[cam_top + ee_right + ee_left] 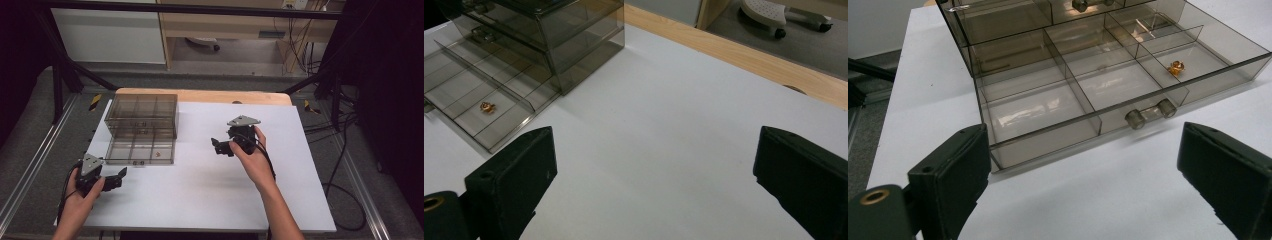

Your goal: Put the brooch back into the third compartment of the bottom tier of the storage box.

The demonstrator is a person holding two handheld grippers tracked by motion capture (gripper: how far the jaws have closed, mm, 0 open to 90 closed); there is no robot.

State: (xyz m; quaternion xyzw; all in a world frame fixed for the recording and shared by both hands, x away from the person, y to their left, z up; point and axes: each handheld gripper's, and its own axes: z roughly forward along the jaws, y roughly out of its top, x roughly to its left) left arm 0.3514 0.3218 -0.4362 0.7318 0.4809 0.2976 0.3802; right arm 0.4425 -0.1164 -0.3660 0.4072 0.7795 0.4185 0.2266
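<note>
Left gripper point(119, 176) faces the open drawer point(1058, 107), jaws spread and empty; right gripper point(216, 145) likewise spread.

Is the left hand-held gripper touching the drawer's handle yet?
Apart. The left gripper view shows the left hand-held gripper open, white table between its jaws and the drawer handle.

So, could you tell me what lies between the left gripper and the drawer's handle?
Bare white table: in the left gripper view, nothing lies between the open left gripper and the handle.

White table point(210, 190), smoked drawer box point(142, 117)
</note>
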